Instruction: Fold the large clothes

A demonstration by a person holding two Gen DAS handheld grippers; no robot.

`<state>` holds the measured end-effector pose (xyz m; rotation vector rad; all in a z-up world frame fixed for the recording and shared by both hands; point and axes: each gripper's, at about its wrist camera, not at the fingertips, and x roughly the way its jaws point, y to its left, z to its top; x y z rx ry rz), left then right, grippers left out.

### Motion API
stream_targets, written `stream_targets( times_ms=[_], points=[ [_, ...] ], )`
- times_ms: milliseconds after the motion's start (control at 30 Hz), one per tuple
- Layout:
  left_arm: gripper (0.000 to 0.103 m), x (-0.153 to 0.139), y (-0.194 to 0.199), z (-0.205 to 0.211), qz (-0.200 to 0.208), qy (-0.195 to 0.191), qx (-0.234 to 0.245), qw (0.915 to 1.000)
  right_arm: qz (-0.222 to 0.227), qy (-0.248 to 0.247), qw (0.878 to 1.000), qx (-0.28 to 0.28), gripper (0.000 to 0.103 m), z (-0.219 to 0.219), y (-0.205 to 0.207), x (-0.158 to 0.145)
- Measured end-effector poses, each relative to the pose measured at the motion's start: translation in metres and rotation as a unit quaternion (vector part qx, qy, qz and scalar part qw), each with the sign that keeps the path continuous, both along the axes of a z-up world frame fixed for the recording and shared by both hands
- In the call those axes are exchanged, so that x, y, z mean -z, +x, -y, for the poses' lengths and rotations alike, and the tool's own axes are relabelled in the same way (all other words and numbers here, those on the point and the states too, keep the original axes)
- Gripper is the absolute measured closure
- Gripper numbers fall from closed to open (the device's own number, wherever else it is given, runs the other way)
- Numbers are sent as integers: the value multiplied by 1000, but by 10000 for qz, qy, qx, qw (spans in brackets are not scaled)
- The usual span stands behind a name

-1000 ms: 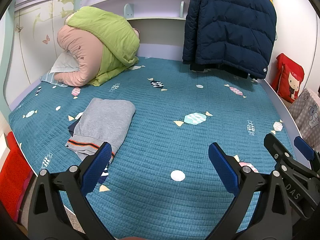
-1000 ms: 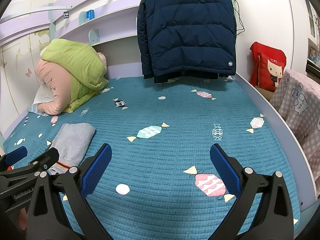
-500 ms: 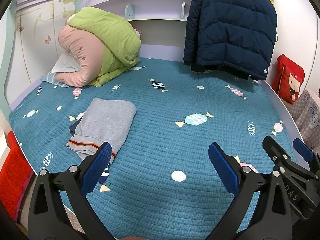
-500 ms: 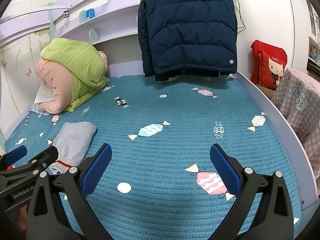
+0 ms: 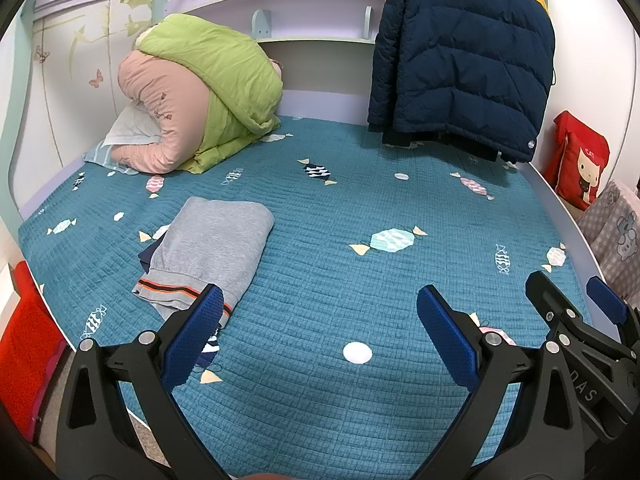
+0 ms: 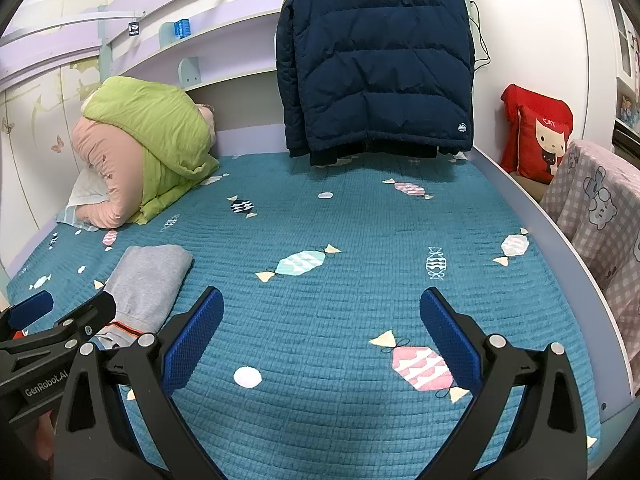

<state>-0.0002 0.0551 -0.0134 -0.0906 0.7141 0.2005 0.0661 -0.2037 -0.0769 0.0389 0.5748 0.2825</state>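
Note:
A folded grey garment with an orange and dark striped hem lies on the teal bedspread at the left; it also shows in the right wrist view as the grey garment. A navy and yellow puffer jacket hangs at the head of the bed, the same jacket seen from the right. My left gripper is open and empty above the bed's near edge, just right of the garment. My right gripper is open and empty beside it, over the bedspread.
A rolled green and pink duvet with a pillow lies at the far left corner. A red cat cushion and a checked grey blanket stand past the bed's right rail. Shelves run along the head wall.
Both views have shifted slightly forward toward the bed. Both grippers stay open and the garment has not moved.

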Motion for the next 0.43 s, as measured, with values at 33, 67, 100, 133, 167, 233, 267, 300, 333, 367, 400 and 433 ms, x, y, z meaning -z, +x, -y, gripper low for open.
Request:
stream_targets(
  times_ms=[33,67,100,133,167,233,267,300,333,367,400,433],
  points=[
    [5,0,0,0,0,-5,-4,10000,2,-5,10000,-2,8,0,0,0],
    [5,0,0,-1,-5,-2,2,10000,4,-12,10000,-4,8,-1,-1,0],
    [5,0,-1,-1,-1,15,-5,10000,5,-18,10000,-12,8,-1,-2,-1],
    [5,0,-1,-1,7,27,-24,10000,8,-29,10000,-22,8,-2,-2,-1],
    [5,-1,-2,0,18,40,-41,10000,16,-31,10000,-24,8,-2,-2,-1],
    [5,-3,-2,3,18,65,-89,9999,20,-47,10000,-21,8,-2,-2,-1],
    [5,-4,-2,5,15,69,-125,9999,18,-54,10000,-26,8,-2,-2,-1],
    [5,-4,-2,5,7,65,-124,9999,17,-56,10000,-25,8,-3,-2,-2],
    [5,-4,-2,5,-2,64,-129,9999,16,-54,10000,-19,8,-2,-2,-2],
    [5,-4,-3,6,-6,57,-140,9999,21,-50,10000,-21,8,-2,-2,-2],
    [5,-4,-3,8,-3,54,-167,9998,27,-46,10000,-34,8,-2,-1,-2],
    [5,-5,-3,9,1,51,-177,9998,25,-46,10000,-38,8,-2,0,-2]
  ],
)
